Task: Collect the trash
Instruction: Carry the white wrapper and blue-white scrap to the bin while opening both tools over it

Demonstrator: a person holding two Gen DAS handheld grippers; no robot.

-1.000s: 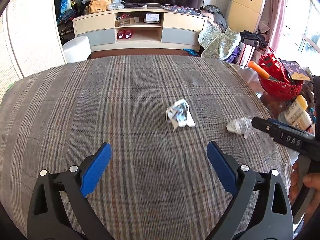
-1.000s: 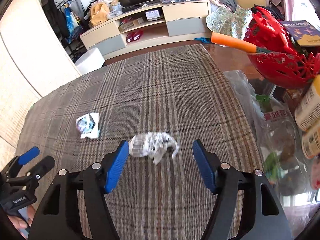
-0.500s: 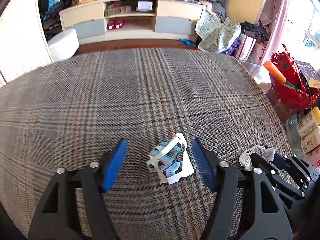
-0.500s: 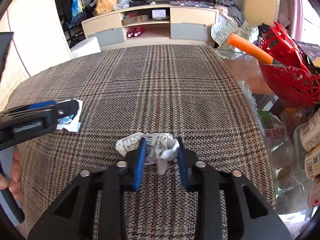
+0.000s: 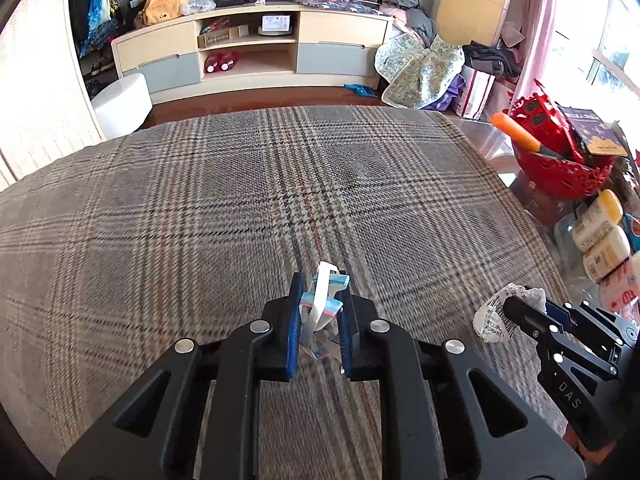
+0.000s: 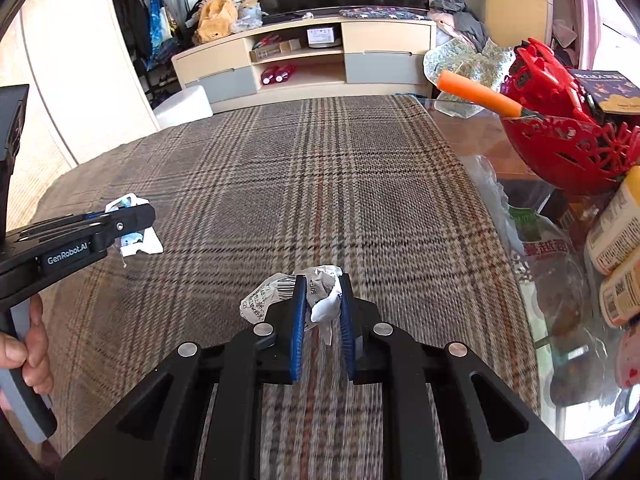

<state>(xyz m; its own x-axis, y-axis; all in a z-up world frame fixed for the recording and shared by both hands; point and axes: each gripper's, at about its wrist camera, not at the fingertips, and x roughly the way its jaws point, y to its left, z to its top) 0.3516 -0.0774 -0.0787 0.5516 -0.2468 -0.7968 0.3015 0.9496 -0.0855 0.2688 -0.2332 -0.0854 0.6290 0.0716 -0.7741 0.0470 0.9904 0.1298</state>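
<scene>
My left gripper (image 5: pixel 320 300) is shut on a crumpled blue-and-white paper wrapper (image 5: pixel 322 308) just above the plaid cloth (image 5: pixel 240 208). My right gripper (image 6: pixel 323 300) is shut on a crumpled white receipt-like paper wad (image 6: pixel 280 292) with a barcode. In the left wrist view the right gripper (image 5: pixel 516 312) shows at the lower right with the white wad (image 5: pixel 494 316). In the right wrist view the left gripper (image 6: pixel 136 218) shows at the left with the blue-and-white wrapper (image 6: pixel 138 242).
A red openwork basket (image 6: pixel 560 148) with an orange-handled tool (image 6: pixel 476 94) stands on the glass table to the right, beside bottles (image 6: pixel 616 216) and a plastic bag (image 6: pixel 540 240). A TV cabinet (image 5: pixel 248 52) and white stool (image 5: pixel 122 96) lie beyond the cloth's far edge.
Both grippers moved forward over their trash pieces and closed: the right first on the white wad, then the left on the blue-and-white wrapper.
</scene>
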